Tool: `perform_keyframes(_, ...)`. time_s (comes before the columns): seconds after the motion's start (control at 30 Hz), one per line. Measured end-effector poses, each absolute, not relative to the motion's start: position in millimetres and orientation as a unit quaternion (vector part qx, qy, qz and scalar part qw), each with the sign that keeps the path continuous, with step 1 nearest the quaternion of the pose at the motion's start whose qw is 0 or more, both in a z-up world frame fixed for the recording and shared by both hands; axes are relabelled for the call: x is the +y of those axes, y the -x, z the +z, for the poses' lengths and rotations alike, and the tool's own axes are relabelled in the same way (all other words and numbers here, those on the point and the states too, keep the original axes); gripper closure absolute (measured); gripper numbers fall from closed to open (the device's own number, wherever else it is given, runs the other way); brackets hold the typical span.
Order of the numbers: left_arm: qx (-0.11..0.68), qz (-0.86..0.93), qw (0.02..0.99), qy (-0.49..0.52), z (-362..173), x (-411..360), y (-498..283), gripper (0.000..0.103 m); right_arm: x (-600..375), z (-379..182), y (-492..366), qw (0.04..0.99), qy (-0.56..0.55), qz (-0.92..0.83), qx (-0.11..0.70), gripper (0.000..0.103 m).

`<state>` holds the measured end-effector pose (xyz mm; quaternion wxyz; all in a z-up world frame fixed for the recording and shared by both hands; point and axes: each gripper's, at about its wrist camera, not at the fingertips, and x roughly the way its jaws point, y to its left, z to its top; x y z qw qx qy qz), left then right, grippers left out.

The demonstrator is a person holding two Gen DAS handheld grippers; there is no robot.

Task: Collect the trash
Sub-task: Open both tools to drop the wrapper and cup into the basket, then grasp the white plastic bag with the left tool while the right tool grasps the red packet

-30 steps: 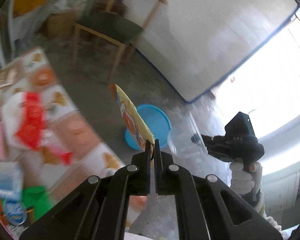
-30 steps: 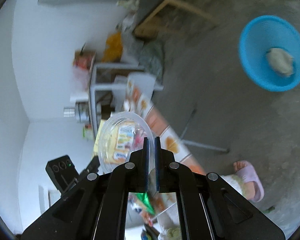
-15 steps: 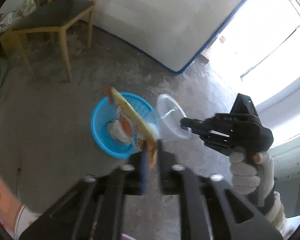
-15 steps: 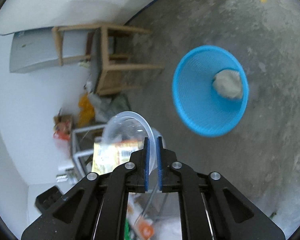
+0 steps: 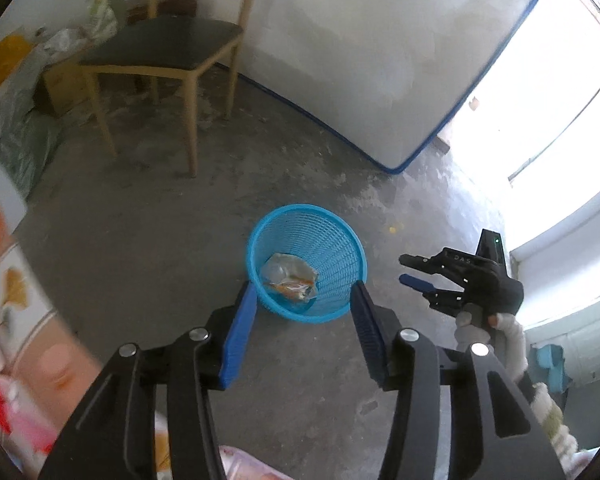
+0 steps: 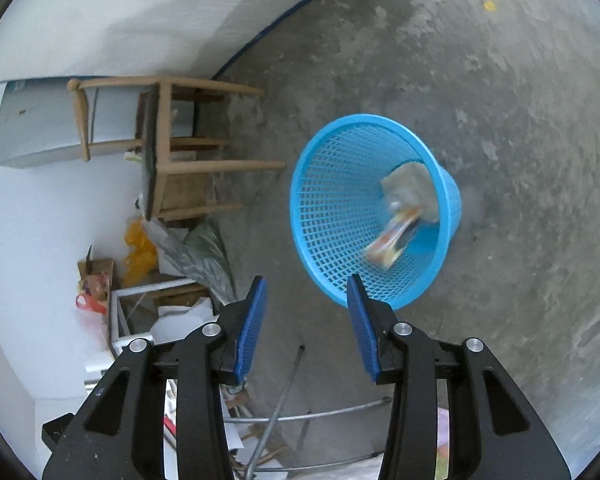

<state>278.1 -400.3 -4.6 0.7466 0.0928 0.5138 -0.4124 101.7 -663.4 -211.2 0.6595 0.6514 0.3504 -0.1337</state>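
Now, from your left wrist, the left gripper (image 5: 303,322) has its fingers spread and empty above the blue basket (image 5: 256,240) on the floor, holding a crumpled wrapper (image 5: 290,280). From your right wrist, the right gripper (image 6: 306,316) is likewise released; the wrapper (image 6: 392,240) looks light and flimsy, so pinch an edge.

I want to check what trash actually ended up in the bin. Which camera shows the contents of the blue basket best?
The left wrist view: it looks down into the blue basket, and the orange snack wrapper under a clear plastic lid is sharp. The right wrist view shows the basket larger, but the wrapper is motion-blurred.
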Motion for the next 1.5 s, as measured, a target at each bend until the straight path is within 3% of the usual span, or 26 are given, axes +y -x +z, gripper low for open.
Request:
perform_keyframes(0.27,0.49,-0.384,0.78,-0.061,57.5,-287.8,-279.8,0.045,-634.3,-152.4,-119.6,0.707,-0.603,-0.075,0.362,0.055)
perform_keyframes(0.53,0.459,-0.305,0.834,-0.005,97.9,-156.9,-295.4,0.042,-556.2,-88.9,-172.1,0.74,-0.543,0.036,0.396,0.049)
perform_keyframes(0.8,0.478,-0.257,0.839,0.032,75.9,-93.1,-310.0,0.042,-451.1,-49.1,-238.3,0.74,-0.489,0.162,0.433,0.045)
perform_keyframes(1.13,0.515,-0.208,0.831,0.038,33.3,-85.5,-367.8,0.042,-346.5,-43.9,-314.1,0.742,-0.413,0.212,0.483,0.046)
perform_keyframes(1.5,0.545,-0.178,0.819,0.002,-6.8,-88.3,-413.7,0.055,-298.8,-57.4,-352.8,0.767,-0.335,0.189,0.514,0.065)
